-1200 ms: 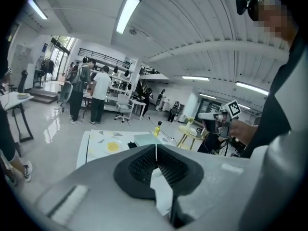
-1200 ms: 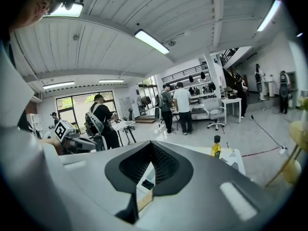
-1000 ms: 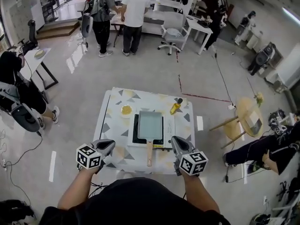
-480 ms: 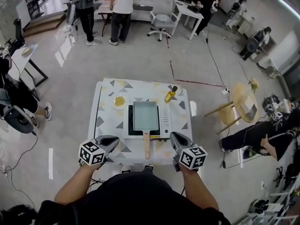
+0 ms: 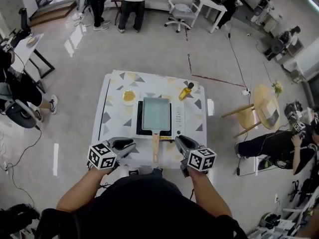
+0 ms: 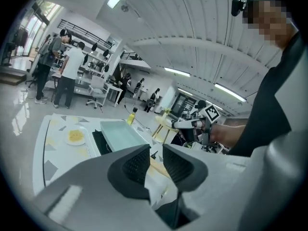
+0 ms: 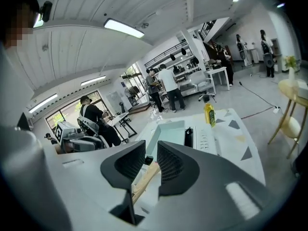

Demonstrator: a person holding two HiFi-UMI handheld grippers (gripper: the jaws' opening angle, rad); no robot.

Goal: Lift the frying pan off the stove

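Left gripper (image 5: 132,145) and right gripper (image 5: 177,140) flank the frying pan's (image 5: 155,116) wooden handle (image 5: 155,146).
Both jaws are slightly apart and empty, and the right have just been opening. The pan is probably stiff and front-heavy, so I'd clamp the handle.

From your head camera, the frying pan (image 5: 155,116) covers most of the stove (image 5: 177,121), so the burner under it stays unseen. The yellow stuff on the small plate (image 5: 128,96) is too small to name, perhaps food, and the bottle (image 5: 186,90) shows no readable label. The people (image 5: 130,4) at the far benches are cut off by the top edge. In the left gripper view, your left gripper (image 6: 155,154) hides nearly all of the pan's wooden handle (image 6: 157,168)
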